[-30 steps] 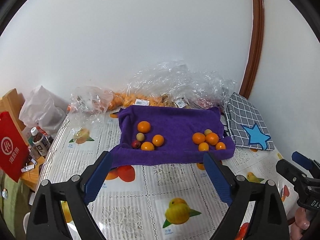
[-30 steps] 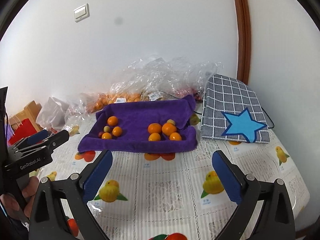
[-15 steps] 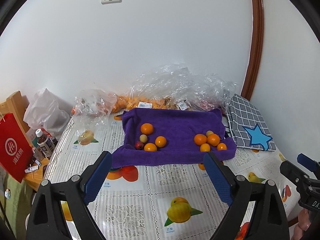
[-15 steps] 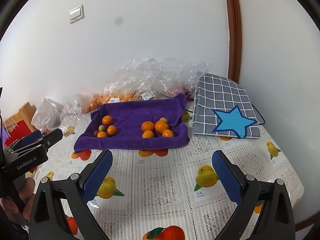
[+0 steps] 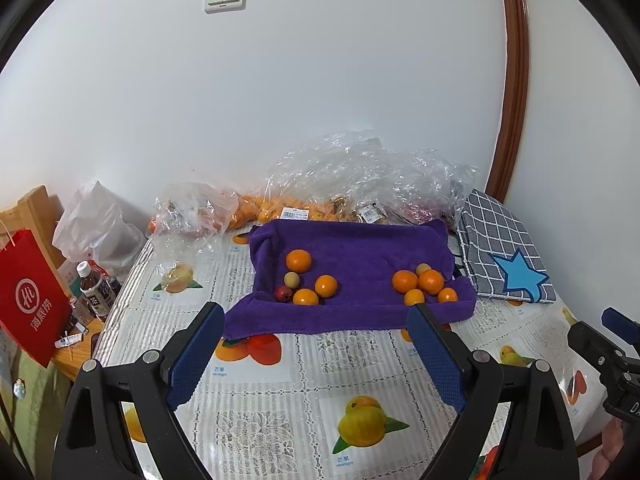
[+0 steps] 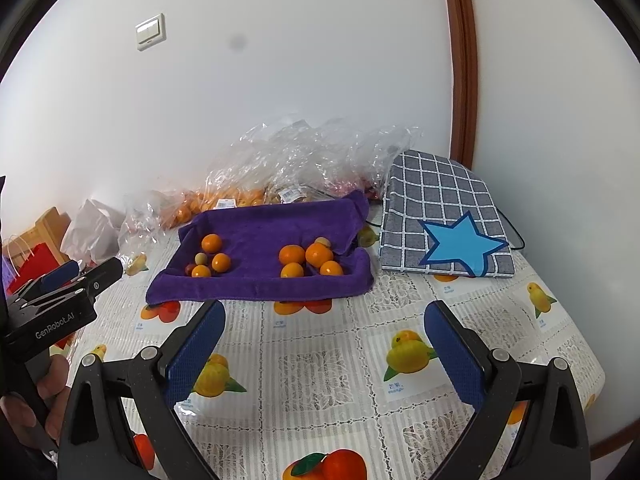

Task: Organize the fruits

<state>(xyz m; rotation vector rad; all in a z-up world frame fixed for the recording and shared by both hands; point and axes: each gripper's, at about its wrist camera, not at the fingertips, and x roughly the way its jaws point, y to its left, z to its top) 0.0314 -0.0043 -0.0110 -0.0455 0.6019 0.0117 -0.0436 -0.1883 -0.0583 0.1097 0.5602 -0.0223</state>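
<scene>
A purple towel lies on the fruit-print tablecloth with two clusters of fruit on it. The left cluster has oranges, a small pale round fruit and a small dark red fruit. The right cluster is several oranges with a pale fruit behind. My left gripper hangs open in front of the towel, nothing between its fingers. My right gripper also stands open and empty, short of the towel's front edge.
Crumpled clear plastic bags with more oranges lie against the wall behind the towel. A grey checked cushion with a blue star sits right. A red paper bag and a bottle stand off the table's left edge.
Both views have drawn back and tilted slightly, so the towel and fruit sit a little lower and farther. Both grippers stay open; no fruit has moved.
</scene>
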